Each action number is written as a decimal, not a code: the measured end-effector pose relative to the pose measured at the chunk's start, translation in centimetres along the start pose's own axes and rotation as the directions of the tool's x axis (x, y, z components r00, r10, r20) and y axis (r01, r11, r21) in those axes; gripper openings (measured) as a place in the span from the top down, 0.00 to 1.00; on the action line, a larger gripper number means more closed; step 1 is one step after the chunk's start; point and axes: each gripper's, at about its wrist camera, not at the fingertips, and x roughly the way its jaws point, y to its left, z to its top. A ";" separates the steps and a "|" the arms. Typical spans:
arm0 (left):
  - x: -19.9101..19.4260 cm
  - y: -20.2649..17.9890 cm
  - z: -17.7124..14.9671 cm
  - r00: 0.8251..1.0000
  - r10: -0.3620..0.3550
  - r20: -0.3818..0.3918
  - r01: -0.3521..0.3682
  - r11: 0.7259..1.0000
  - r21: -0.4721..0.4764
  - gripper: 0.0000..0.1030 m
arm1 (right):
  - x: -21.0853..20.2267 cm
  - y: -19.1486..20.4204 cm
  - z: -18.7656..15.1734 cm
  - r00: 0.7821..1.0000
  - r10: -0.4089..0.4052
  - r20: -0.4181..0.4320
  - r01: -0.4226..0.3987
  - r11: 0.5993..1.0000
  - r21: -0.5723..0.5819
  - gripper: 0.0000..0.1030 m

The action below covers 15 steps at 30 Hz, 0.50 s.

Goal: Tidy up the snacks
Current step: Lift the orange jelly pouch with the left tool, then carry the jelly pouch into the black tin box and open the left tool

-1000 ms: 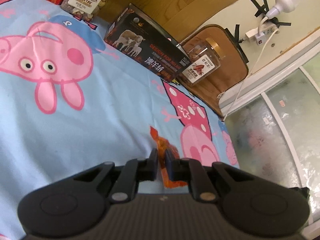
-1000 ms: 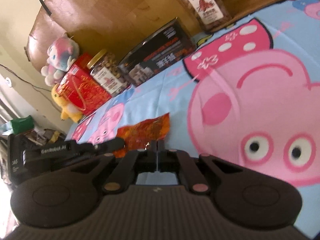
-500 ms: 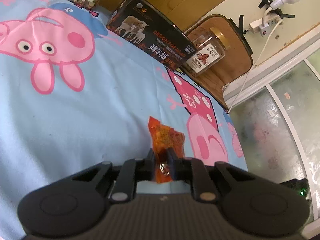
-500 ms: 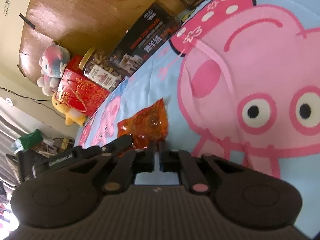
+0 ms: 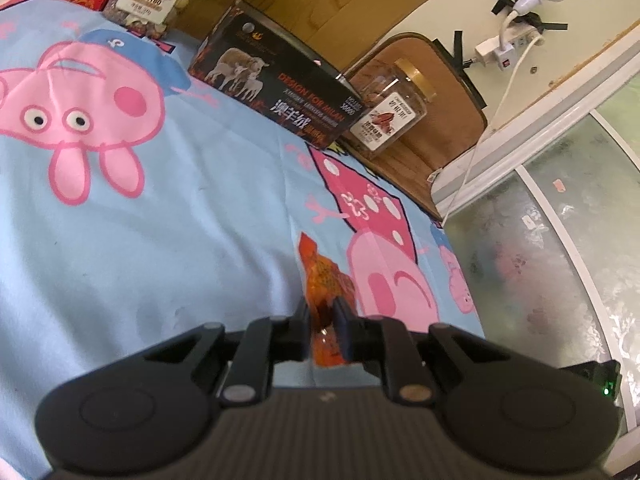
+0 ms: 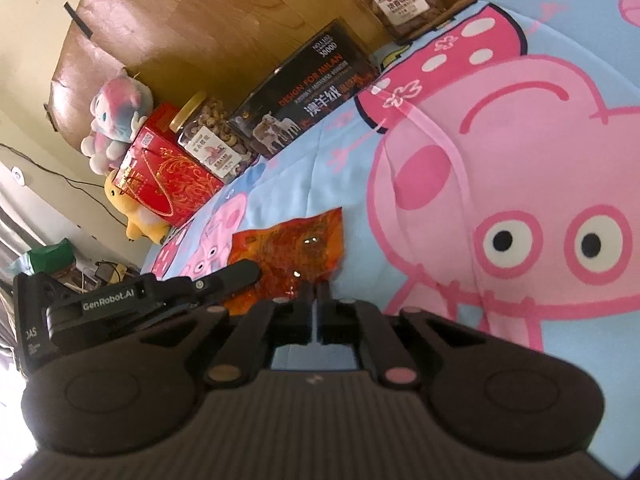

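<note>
The left gripper (image 5: 323, 312) was clenched on the orange snack packet (image 5: 326, 280), which projected ahead of its jaws above the blue sheet (image 5: 180, 220). The right gripper (image 6: 315, 294), closed and empty, sat beside the packet. Beyond stood a black box (image 5: 280, 92).

On the bedsheet (image 5: 160, 220), a snack packet (image 5: 326, 280) sits near, between the fingers of the left gripper (image 5: 322, 320). Along the far edge — left to right — stand a gift box (image 6: 164, 176), a nut jar (image 6: 212, 144), a long box (image 5: 276, 96) and a second jar (image 5: 394, 110).
</note>
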 end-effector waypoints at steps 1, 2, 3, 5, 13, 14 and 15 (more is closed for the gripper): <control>-0.1 -0.1 0.0 1.000 -0.002 0.001 0.002 1.000 0.001 0.88 | -0.1 0.1 0.0 1.000 0.000 0.004 0.000 1.000 -0.005 0.96; -0.2 -0.3 0.0 1.000 -0.005 0.003 0.005 1.000 0.002 0.88 | -0.2 0.2 0.0 1.000 -0.001 0.005 0.001 1.000 -0.009 0.96; -0.2 -0.5 0.1 1.000 -0.009 0.005 0.009 1.000 0.002 0.88 | -0.3 0.3 0.1 1.000 -0.002 0.005 0.002 1.000 -0.014 0.96; -0.5 -0.8 0.3 1.000 -0.015 0.017 0.015 1.000 0.009 0.88 | -0.5 0.6 0.3 1.000 0.001 0.008 -0.001 1.000 -0.024 0.96; -0.6 -2.9 2.9 0.998 -0.040 0.048 0.037 0.997 0.063 0.88 | -0.6 1.9 2.3 0.998 0.017 0.066 -0.011 0.995 -0.100 0.96; -0.5 -3.3 3.4 0.998 -0.040 0.056 0.036 0.997 0.073 0.88 | -0.6 2.0 2.8 0.997 0.023 0.072 -0.015 0.994 -0.108 0.96; -0.5 -3.7 4.1 0.997 -0.036 0.065 0.030 0.996 0.085 0.88 | -0.4 2.3 3.4 0.997 0.026 0.078 -0.017 0.993 -0.121 0.96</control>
